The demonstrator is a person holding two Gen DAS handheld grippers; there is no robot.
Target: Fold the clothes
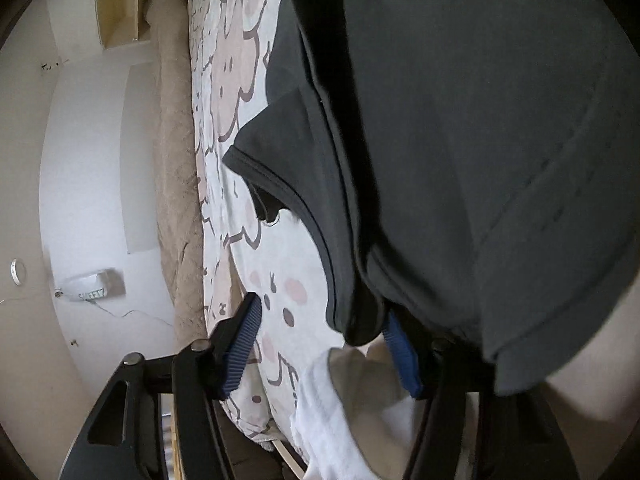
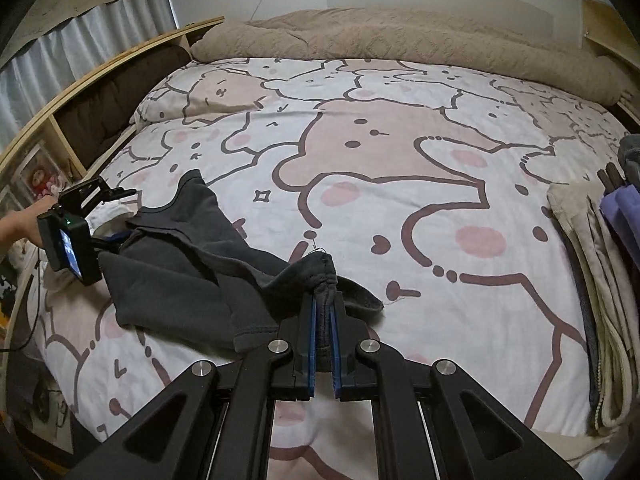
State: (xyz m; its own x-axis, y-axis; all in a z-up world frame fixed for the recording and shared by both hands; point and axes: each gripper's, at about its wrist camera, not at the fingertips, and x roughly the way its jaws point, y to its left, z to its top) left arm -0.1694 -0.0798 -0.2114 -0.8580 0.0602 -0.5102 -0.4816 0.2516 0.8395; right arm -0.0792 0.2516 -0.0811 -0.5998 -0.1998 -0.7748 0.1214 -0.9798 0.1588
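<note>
A dark grey garment lies crumpled on the cartoon-print bed sheet, at the near left in the right wrist view. My right gripper is shut on a bunched edge of it, just above the sheet. My left gripper, held by a hand, sits at the garment's far-left end. The left wrist view shows the left gripper with its blue-padded fingers wide apart. The grey garment fills the right of that view and drapes over the right finger. Nothing is pinched between the pads.
Folded beige clothes are stacked at the bed's right edge, with a purple item beside them. A beige quilt runs along the far side. A wooden shelf frame borders the left. White cloth lies under the left gripper.
</note>
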